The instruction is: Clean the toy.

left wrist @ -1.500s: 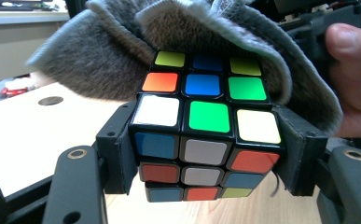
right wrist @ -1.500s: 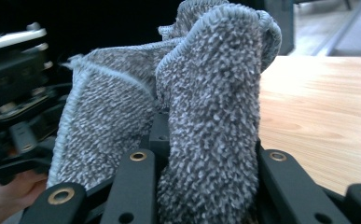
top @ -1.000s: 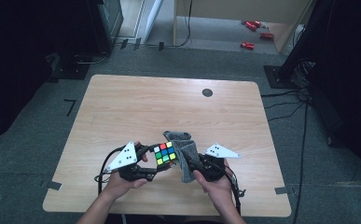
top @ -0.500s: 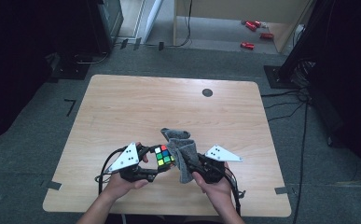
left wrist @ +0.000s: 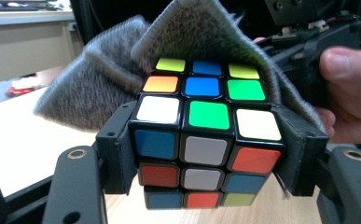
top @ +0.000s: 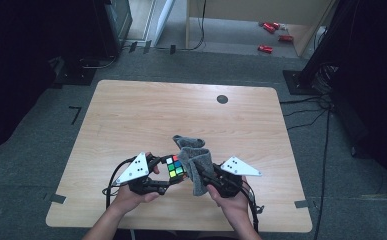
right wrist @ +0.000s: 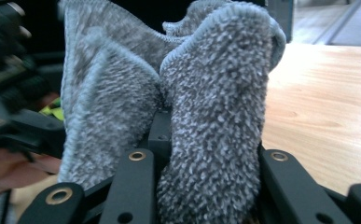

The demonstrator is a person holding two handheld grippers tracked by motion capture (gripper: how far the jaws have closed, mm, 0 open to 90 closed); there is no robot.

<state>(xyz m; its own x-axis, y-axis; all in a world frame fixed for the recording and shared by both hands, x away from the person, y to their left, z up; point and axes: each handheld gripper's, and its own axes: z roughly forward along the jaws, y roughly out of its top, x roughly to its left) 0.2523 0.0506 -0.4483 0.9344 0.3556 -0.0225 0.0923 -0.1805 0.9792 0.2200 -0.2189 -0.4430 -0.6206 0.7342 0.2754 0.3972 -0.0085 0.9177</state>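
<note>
Near the front edge of the wooden counter (top: 131, 120), the person's two hands meet, each holding a tool. The left tool (top: 167, 176) is clenched on a puzzle cube (top: 176, 167): in the left gripper view its two black jaws press flat against opposite sides of the cube (left wrist: 205, 140), which sits squarely between them with its coloured top face and its front face turned toward the camera. The cube is lifted a little off the counter, and pale wood shows beneath its lowest row. The right tool (top: 204, 176) grasps a grey terry cloth (top: 197, 167); in the right gripper view the cloth (right wrist: 206, 116) is bunched between the jaws and rises above them in thick folds, hiding the jaw tips. From above, the cloth lies just right of the cube and touches it, with one loose corner trailing away across the counter toward its far side. In the left gripper view the cloth (left wrist: 99, 88) drapes over the back of the cube and down its right side, where it is caught between the cube and the right-hand jaw. The right hand (left wrist: 350, 88) shows just behind there, thumb on its tool's body. A grey three-cornered plate tops each tool, and cables loop from them onto the counter.
</note>
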